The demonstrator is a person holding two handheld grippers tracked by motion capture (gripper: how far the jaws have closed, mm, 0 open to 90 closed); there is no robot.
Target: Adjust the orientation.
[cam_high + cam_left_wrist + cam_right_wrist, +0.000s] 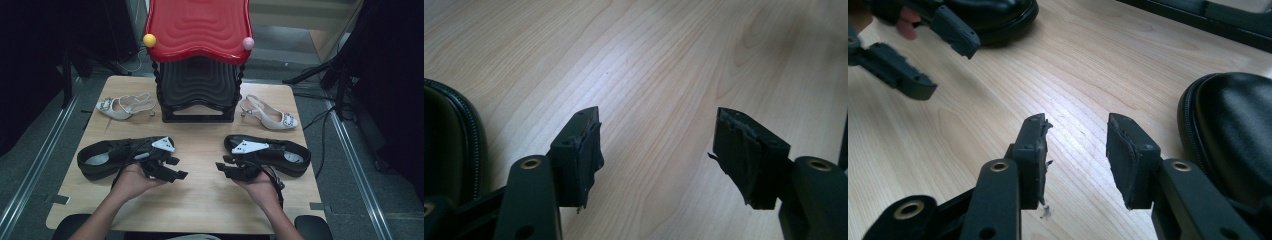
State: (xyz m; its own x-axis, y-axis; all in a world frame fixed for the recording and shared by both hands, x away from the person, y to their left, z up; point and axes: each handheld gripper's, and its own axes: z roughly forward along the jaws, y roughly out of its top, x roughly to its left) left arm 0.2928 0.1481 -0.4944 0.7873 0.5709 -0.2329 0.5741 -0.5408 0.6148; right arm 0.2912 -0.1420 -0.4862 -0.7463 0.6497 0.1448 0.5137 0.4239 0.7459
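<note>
At the bottom of the high view, the left gripper [176, 168] and right gripper [224, 166] hover with jaws released, holding nothing. Just behind them on the bench [200, 200] lie two black shoes [107, 159] [285, 156]: probably stiff, glossy and slippery, best gripped at the collar rim.

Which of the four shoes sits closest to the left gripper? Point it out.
The black shoe at the table's left, right beside the left gripper. The other black shoe lies by the right hand; both pale heeled shoes sit farther back.

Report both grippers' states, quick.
Left gripper: open, nothing between the jaws.
Right gripper: open, nothing between the jaws.
</note>
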